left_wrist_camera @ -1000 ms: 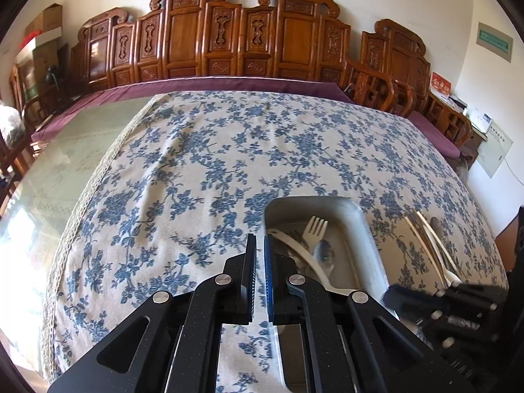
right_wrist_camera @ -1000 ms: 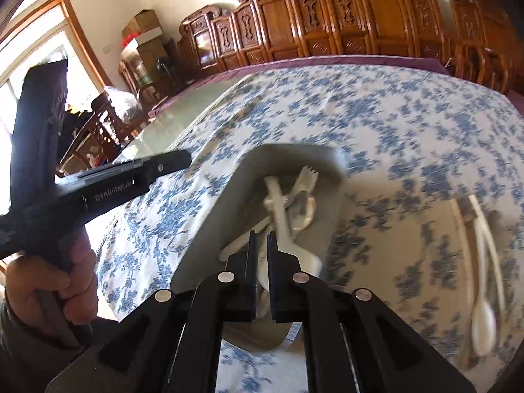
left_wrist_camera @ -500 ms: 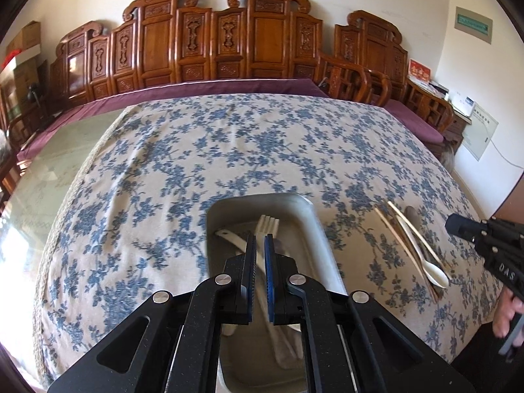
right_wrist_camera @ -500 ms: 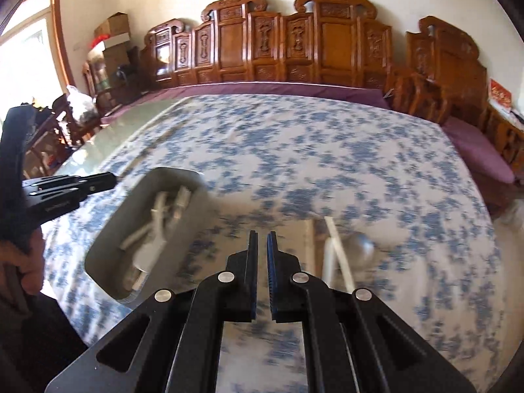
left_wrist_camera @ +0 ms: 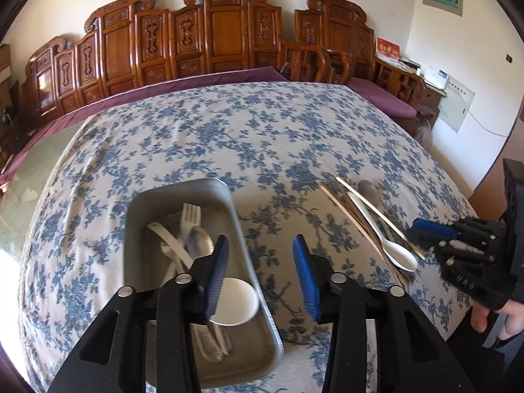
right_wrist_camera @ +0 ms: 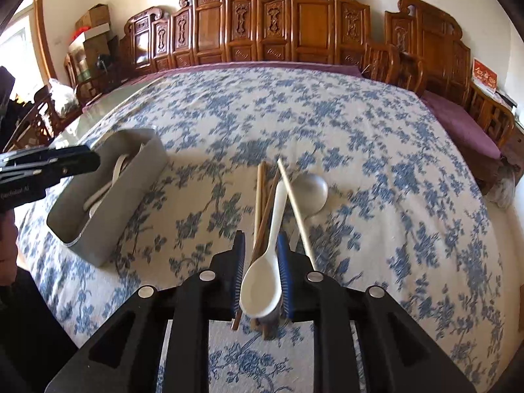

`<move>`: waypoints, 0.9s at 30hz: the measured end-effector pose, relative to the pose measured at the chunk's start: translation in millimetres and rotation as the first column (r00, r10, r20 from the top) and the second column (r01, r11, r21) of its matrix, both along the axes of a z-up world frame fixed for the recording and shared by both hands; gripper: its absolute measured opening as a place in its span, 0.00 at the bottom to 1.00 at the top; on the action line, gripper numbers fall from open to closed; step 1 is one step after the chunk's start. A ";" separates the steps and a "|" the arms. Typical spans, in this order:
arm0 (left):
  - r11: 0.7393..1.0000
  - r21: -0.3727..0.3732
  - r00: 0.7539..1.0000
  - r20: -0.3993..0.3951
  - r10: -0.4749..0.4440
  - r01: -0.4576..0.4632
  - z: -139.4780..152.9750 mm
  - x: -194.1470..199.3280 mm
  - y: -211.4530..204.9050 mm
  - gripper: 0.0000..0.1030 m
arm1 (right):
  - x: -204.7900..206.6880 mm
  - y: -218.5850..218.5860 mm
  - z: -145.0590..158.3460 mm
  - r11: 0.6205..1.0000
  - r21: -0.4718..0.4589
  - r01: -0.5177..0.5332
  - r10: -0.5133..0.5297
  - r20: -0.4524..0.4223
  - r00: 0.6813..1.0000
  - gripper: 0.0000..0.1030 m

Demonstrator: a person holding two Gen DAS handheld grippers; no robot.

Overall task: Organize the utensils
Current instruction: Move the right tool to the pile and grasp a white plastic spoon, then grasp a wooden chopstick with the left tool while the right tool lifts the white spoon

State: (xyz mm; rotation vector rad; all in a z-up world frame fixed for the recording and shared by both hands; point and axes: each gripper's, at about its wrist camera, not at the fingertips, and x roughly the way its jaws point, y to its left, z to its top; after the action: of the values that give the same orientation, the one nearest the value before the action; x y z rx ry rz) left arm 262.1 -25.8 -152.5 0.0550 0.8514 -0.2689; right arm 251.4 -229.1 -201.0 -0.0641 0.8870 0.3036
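A grey metal tray (left_wrist_camera: 183,185) holds a fork (left_wrist_camera: 191,213), a metal spoon (left_wrist_camera: 198,240) and white utensils. My left gripper (left_wrist_camera: 260,249) hangs over the tray's right wall. Its jaws are opening and nothing is between them. On the cloth to the right lie a white spoon (right_wrist_camera: 262,281), brown chopsticks (right_wrist_camera: 260,196), a pale stick (right_wrist_camera: 296,209) and a metal spoon (right_wrist_camera: 311,193). My right gripper (right_wrist_camera: 262,242) is low over that pile. Its jaws are opening, with the white spoon's bowl and the chopstick ends between the pads, lying on the table.
A blue-flowered tablecloth (right_wrist_camera: 327,114) covers the table, with bare glass at the left edge. Carved wooden chairs (left_wrist_camera: 229,32) line the far side. A hand (left_wrist_camera: 497,317) holds the right gripper at the table's right edge.
Both grippers went from shut to parted jaws. The right one swung from the tray over to the spoon and chopsticks. The left one shifted right, so the tray now sits left in its view.
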 end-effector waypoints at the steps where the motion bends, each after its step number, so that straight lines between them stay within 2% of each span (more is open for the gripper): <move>1: 1.000 0.000 1.000 -0.006 -0.005 0.005 -1.7 -0.5 -3.3 0.40 | -0.7 0.7 -2.1 1.000 -0.001 -0.005 0.005 -0.007 1.000 0.22; 3: 1.000 0.002 1.000 -0.012 -0.011 0.011 -4.2 -1.7 -7.5 0.44 | -3.3 4.2 -8.1 1.000 -0.004 -0.026 0.026 -0.032 0.999 0.22; 8: 1.000 0.009 0.999 -0.029 -0.027 0.027 -10.2 -4.0 -17.5 0.45 | -8.3 12.1 -18.5 0.998 -0.037 -0.058 0.056 -0.059 0.997 0.22; 16: 0.998 0.035 0.998 -0.042 -0.048 0.049 -16.7 -7.5 -31.1 0.45 | -6.9 14.1 -29.1 0.991 -0.120 -0.053 0.045 -0.067 0.997 0.22; 17: 0.998 0.037 0.998 -0.043 -0.049 0.051 -16.8 -7.9 -32.3 0.45 | -6.8 13.3 -29.4 0.991 -0.120 -0.052 0.044 -0.067 0.997 0.21; 18: 0.998 0.039 0.998 -0.043 -0.052 0.053 -17.1 -8.6 -33.8 0.45 | -6.5 12.2 -29.8 0.992 -0.116 -0.052 0.044 -0.069 0.997 0.13; 21: 0.997 0.044 0.997 -0.043 -0.056 0.058 -17.3 -9.8 -37.2 0.45 | -7.0 9.0 -28.5 0.993 -0.104 -0.057 0.050 -0.064 0.997 0.06; 27: 0.996 0.058 0.997 -0.044 -0.062 0.065 -19.6 -13.4 -44.7 0.45 | -8.1 -6.3 -16.6 0.999 -0.017 -0.048 0.047 -0.035 0.998 0.04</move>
State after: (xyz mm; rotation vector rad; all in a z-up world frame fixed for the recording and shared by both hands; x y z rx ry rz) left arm 248.7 -70.4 -172.1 0.1326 0.9011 -0.3050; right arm 243.3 -235.4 -217.6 -0.0966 0.9238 0.3423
